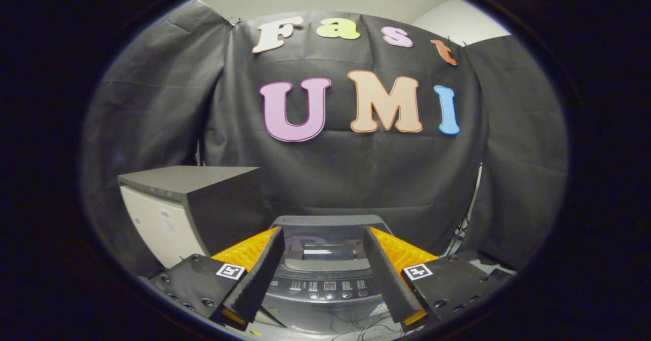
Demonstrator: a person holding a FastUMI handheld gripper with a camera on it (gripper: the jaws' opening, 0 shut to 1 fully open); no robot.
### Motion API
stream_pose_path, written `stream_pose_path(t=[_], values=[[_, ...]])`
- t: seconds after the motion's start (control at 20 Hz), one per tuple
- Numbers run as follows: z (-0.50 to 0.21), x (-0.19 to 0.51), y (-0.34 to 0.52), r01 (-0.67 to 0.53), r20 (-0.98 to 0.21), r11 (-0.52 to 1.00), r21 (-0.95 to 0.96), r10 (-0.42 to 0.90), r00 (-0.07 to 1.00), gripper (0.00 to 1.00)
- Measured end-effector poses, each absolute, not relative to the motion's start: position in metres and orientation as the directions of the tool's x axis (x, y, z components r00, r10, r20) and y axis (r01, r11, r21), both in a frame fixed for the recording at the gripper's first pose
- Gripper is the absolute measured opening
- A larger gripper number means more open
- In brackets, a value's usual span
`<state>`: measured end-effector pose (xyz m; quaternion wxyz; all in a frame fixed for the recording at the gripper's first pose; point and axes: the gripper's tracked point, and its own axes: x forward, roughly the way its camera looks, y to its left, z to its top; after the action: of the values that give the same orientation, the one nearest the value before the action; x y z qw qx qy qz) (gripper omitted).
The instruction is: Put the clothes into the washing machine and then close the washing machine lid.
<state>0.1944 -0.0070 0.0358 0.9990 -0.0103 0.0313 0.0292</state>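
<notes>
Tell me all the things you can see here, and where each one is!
washing machine: one, dark grey, straight ahead, seen between the two fingers; its lid looks down.
control panel: one, grey with small buttons, along the front of the washing machine's top.
cabinet: one boxy unit, grey top and pale front, beside the washing machine on the left-finger side.
booth wall: one black cloth, hanging behind the washing machine and the cabinet.
cables: a few thin ones, dark, by the cloth beyond the right finger.
gripper: one, fingers spread apart and holding nothing, pointing at the washing machine.
</notes>
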Motion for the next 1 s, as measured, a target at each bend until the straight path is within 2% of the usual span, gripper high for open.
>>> stream_pose_path(t=[0.2,0.4,0.5,0.65,0.8,1.0], values=[[0.049,0.158,0.001,-0.080,-0.020,0.994,-0.072,0.079,0.997,0.97],[0.043,0.119,-0.024,-0.004,0.033,0.988,-0.154,0.009,0.999,0.98],[0.030,0.111,-0.031,0.004,0.016,0.983,-0.181,-0.001,1.000,0.98],[0.024,0.094,-0.040,0.004,0.009,0.991,-0.133,-0.003,1.000,0.98],[0.026,0.095,-0.034,-0.045,0.012,0.997,-0.062,0.045,0.999,0.98],[0.029,0.087,-0.029,-0.073,0.006,0.996,-0.054,0.074,0.997,0.98]])
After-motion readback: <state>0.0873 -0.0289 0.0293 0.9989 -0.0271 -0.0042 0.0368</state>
